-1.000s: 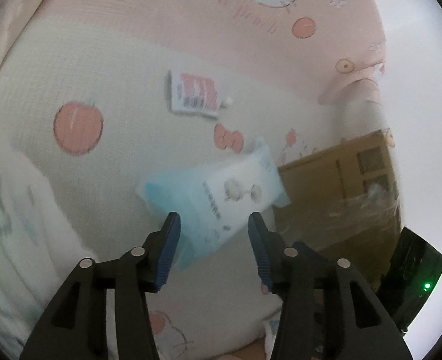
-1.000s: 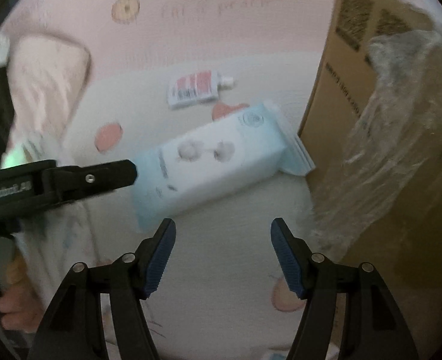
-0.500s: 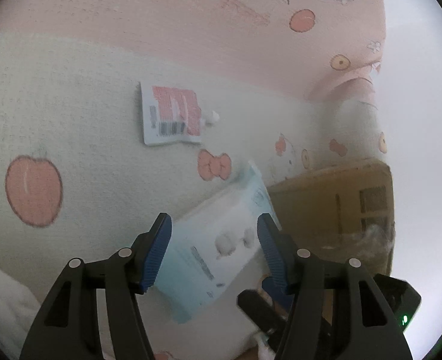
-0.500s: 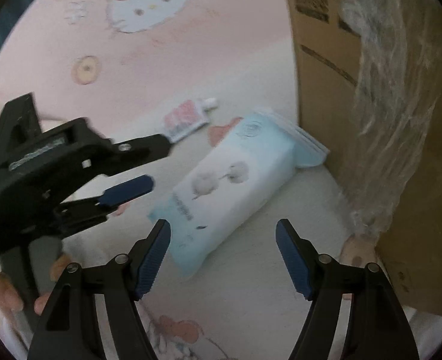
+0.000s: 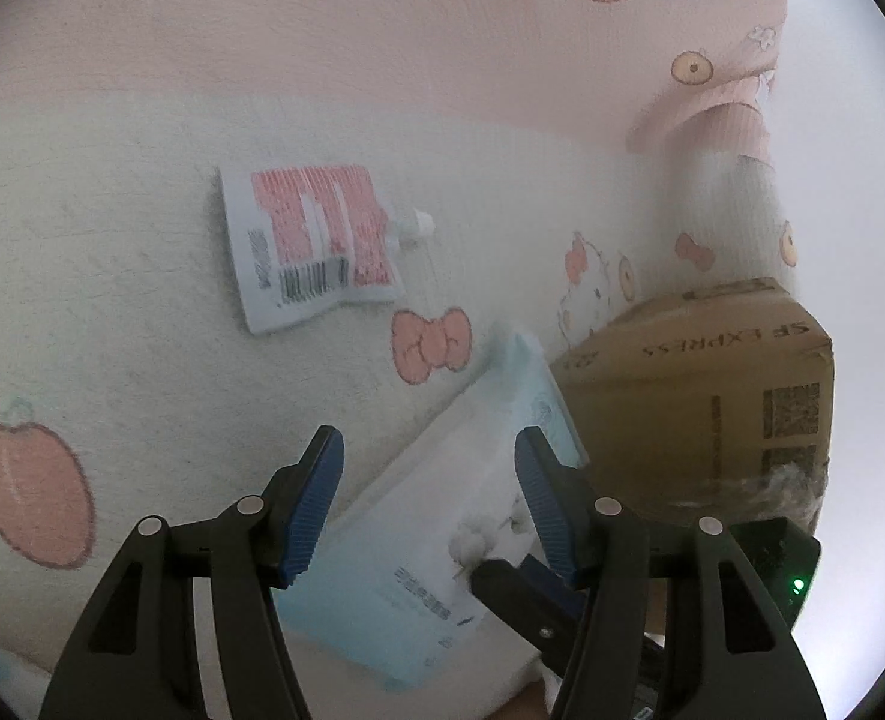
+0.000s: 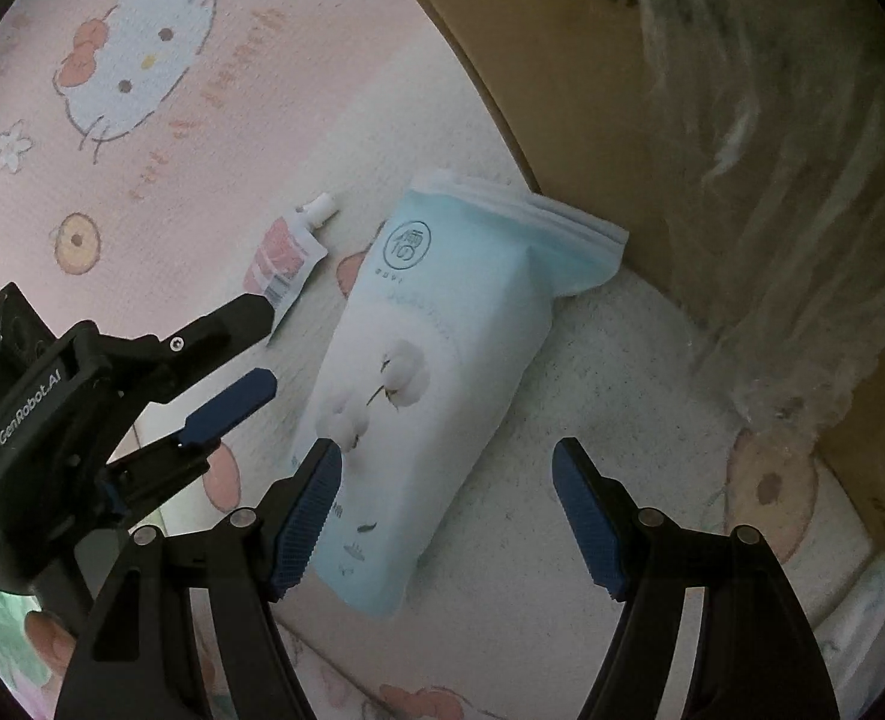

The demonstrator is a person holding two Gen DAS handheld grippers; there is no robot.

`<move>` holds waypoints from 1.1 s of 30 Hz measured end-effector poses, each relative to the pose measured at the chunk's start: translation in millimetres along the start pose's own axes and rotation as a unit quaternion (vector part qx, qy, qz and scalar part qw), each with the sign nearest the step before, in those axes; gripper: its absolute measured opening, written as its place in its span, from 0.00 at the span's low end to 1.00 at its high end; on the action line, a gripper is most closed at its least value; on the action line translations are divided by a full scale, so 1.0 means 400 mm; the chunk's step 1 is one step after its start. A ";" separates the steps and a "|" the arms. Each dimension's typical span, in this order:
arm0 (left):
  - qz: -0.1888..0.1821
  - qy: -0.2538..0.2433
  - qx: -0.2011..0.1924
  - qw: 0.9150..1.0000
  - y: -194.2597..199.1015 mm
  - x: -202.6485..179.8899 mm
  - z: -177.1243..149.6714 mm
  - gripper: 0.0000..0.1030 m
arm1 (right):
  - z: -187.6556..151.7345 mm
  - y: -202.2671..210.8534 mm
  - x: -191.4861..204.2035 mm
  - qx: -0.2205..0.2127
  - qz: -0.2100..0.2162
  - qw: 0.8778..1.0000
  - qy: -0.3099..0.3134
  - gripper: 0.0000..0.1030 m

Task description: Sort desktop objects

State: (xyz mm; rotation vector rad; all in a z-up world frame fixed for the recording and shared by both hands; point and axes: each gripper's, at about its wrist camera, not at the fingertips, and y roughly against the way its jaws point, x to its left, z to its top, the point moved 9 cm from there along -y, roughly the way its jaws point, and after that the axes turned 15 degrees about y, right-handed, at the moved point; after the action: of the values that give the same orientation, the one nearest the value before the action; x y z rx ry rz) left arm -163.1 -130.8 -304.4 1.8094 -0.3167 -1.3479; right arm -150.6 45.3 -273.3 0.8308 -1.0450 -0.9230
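Note:
A light blue soft pack with a cotton print point(image 6: 442, 324) lies on the blanket, its sealed end against a cardboard box point(image 6: 562, 90). My right gripper point(image 6: 445, 462) hangs open just above the pack's near end, nothing pressed between its pads. A red and white spout pouch point(image 5: 310, 246) lies flat beyond the pack, also seen as the pouch point(image 6: 286, 252) in the right wrist view. My left gripper point(image 5: 430, 468) is open above the pack point(image 5: 406, 546), pointing towards the pouch. From the right wrist, the left gripper point(image 6: 256, 348) shows at the left, beside the pack.
The surface is a pink and cream cartoon-print blanket point(image 5: 142, 360). The cardboard box point(image 5: 712, 396) stands close on the right, with crumpled clear plastic film point(image 6: 772, 180) over it. A folded pink edge of fabric point(image 5: 712, 114) lies at the far right.
The left gripper's jaws widened and it moved in over the pack, closer to the pouch. The right gripper rolled and sank nearer the pack; the left gripper came further into its view.

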 end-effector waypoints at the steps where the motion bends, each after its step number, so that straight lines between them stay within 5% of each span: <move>1: -0.005 0.001 0.006 1.000 -0.003 -0.001 -0.004 0.62 | 0.001 -0.004 0.002 0.002 0.005 1.000 -0.003 0.69; 6: -0.021 0.018 0.047 0.998 -0.033 0.004 -0.026 0.62 | 0.014 -0.040 0.039 0.005 0.031 0.999 0.032 0.69; 15: -0.023 0.016 0.068 0.997 -0.045 0.010 -0.046 0.62 | 0.039 -0.065 0.074 0.001 0.007 0.992 0.125 0.71; 23: -0.036 0.017 0.067 0.997 -0.038 0.002 -0.061 0.62 | 0.031 -0.071 0.115 0.030 0.019 0.985 0.171 0.73; 33: -0.039 0.002 0.050 0.998 0.001 -0.016 -0.134 0.62 | 0.006 0.007 0.182 0.001 -0.008 0.969 0.248 0.72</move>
State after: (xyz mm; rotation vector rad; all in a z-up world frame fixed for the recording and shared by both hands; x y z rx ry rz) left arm -118.2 -102.1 -296.0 1.9237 -0.3187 -1.4051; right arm -136.2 -20.5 -245.8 1.0078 -0.6030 -0.6747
